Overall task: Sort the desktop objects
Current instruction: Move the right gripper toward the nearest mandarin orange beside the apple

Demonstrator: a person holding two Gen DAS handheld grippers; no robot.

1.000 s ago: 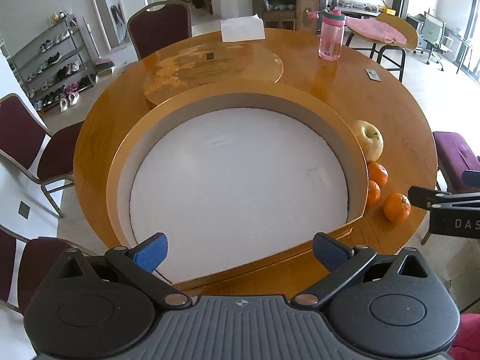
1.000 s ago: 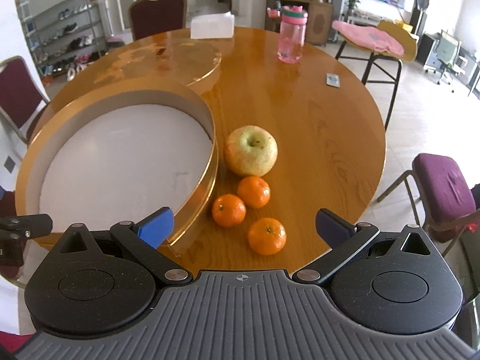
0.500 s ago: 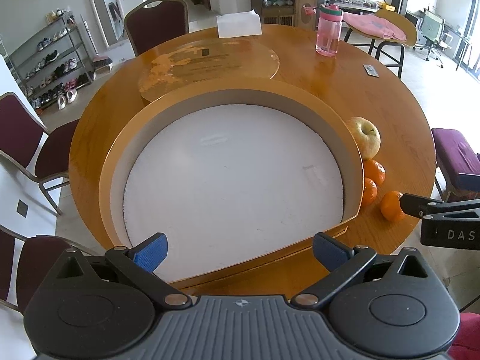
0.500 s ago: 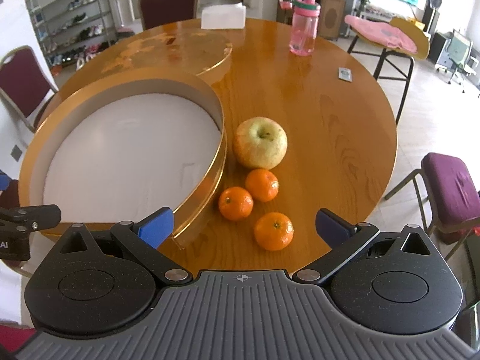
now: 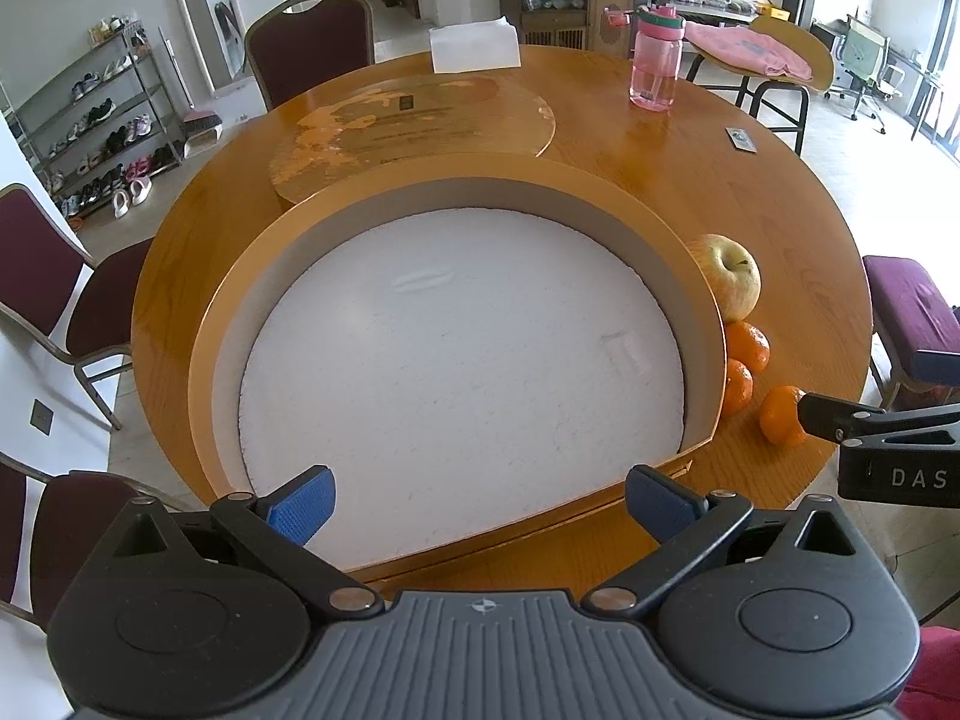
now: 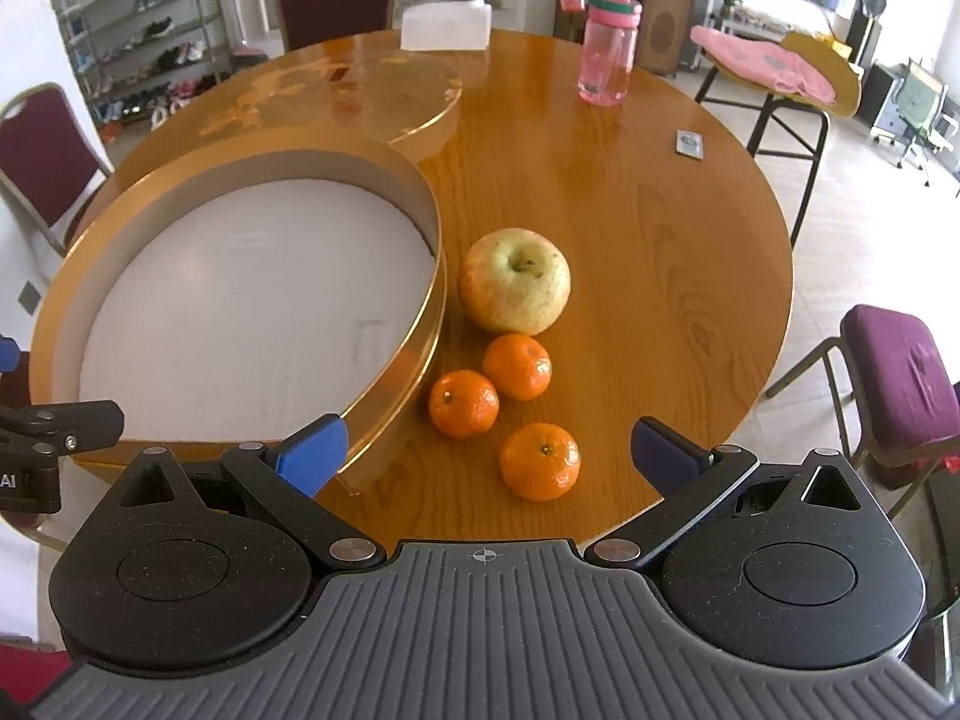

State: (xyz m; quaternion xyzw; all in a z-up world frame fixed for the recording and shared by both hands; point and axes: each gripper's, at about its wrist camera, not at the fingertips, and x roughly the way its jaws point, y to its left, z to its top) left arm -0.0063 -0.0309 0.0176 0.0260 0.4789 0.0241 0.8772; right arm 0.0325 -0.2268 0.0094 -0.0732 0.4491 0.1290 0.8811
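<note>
1. The left gripper (image 5: 477,501) hangs over the near edge of the large round gold-rimmed tray with a white foam floor (image 5: 702,300), its blue-padded fingers (image 5: 300,504) spread wide and holding nothing.
2. The right gripper (image 6: 489,456) is likewise released, its fingers wide apart above the near edge of the round polished wooden table (image 6: 660,228), with nothing between them.
3. The yellow-green apple with a reddish blush (image 6: 515,288) sits on the table just beside the tray's right wall.
4. Three small orange tangerines lie in a cluster nearer than the apple: the upper tangerine (image 6: 517,366) is just beside the apple, the left tangerine (image 6: 463,404) is next to the tray's rim, and the nearest tangerine (image 6: 540,461) lies slightly apart, between the right gripper's fingers in that view.
5. The tray's floor holds no fruit.
6. At the far side of the table stand a pink translucent water bottle with a green lid (image 6: 606,48) and a white tissue pack (image 6: 445,27); a small flat grey card-like item (image 6: 690,143) lies to the right.
</note>
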